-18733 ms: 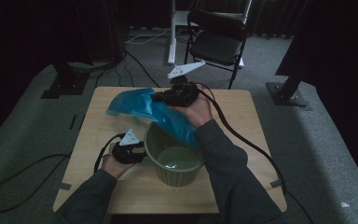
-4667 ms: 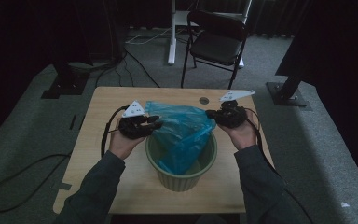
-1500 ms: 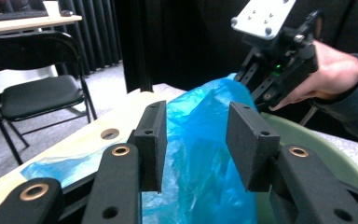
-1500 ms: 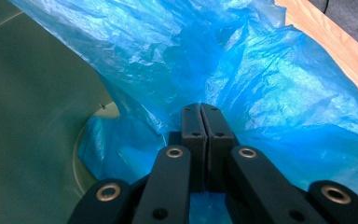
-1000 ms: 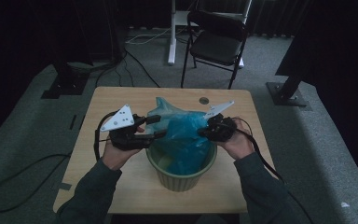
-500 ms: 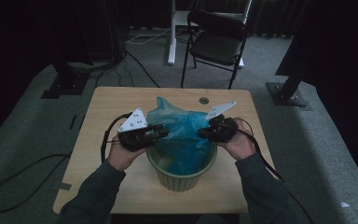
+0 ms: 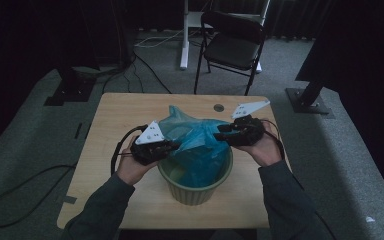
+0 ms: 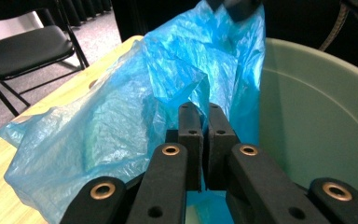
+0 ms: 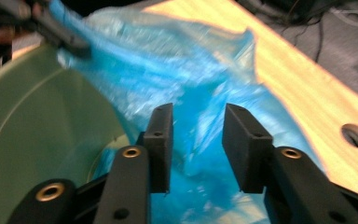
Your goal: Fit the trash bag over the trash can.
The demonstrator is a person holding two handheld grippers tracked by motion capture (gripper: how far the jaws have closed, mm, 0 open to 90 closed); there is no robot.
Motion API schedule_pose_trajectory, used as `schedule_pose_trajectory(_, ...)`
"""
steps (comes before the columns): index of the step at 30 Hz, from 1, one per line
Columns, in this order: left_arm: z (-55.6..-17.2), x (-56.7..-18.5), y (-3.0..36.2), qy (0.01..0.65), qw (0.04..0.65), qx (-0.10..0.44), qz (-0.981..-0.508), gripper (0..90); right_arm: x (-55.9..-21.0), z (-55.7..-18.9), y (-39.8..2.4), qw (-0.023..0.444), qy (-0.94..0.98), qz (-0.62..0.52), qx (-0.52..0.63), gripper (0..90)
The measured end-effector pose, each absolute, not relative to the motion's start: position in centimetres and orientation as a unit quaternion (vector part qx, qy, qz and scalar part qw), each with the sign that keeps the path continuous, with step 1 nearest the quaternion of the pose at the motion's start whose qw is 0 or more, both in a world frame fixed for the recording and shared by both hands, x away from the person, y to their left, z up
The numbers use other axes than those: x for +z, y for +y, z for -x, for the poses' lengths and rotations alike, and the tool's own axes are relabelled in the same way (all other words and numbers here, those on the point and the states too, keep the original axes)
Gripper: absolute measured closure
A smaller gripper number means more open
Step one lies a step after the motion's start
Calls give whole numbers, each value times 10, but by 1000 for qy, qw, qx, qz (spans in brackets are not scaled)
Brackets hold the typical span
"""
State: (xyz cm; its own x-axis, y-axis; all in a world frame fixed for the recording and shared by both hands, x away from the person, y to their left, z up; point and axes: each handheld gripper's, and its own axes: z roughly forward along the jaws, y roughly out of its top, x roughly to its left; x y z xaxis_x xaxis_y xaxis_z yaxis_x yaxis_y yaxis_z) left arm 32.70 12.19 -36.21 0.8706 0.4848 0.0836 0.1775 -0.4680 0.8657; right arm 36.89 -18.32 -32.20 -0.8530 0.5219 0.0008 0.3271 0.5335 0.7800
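Observation:
A blue plastic bag [image 7: 200, 140] hangs into a green bin [image 7: 195, 192] on the wooden table [image 7: 130, 110], its far corner sticking up over the rim. My left gripper [image 7: 177, 145] sits at the bin's left rim. Its jaws have just been closing and are now shut on the bag's edge. In the left gripper view the jaws [image 8: 205, 135] stand almost together against the bag [image 8: 121, 116], beside the bin wall [image 8: 317, 116]. My right gripper [image 7: 217, 135] is at the right rim. Its jaws [image 9: 198, 140] have just been opening and stand apart, the bag [image 9: 191, 60] loose beyond them.
A black folding chair [image 7: 230, 45] and a white stand leg [image 7: 184, 35] are behind the table. There is a round hole [image 7: 219, 107] in the tabletop near the far edge. Cables lie on the carpet to the left. Black stand bases flank the table.
My left gripper came down to the bin's rim and closed on the bag's edge. My right gripper opened, let go of the bag and rose a little.

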Motion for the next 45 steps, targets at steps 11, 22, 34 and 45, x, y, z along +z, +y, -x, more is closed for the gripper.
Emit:
schedule_pose_trajectory(11,-328,-373,120,203,460,149,-851,870,-331,-406,-182,123,855,-309,398,494)
schedule_pose_trajectory(22,-326,-372,121,203,462,152,-850,820,-342,-414,-169,96,876,-301,365,766)
schedule_pose_trajectory(34,-324,-363,135,207,475,166,-839,726,-335,-380,-171,132,886,-242,374,850)
schedule_pose_trajectory(45,-325,-347,142,209,492,176,-827,664,-349,-363,-165,148,907,-197,342,859)
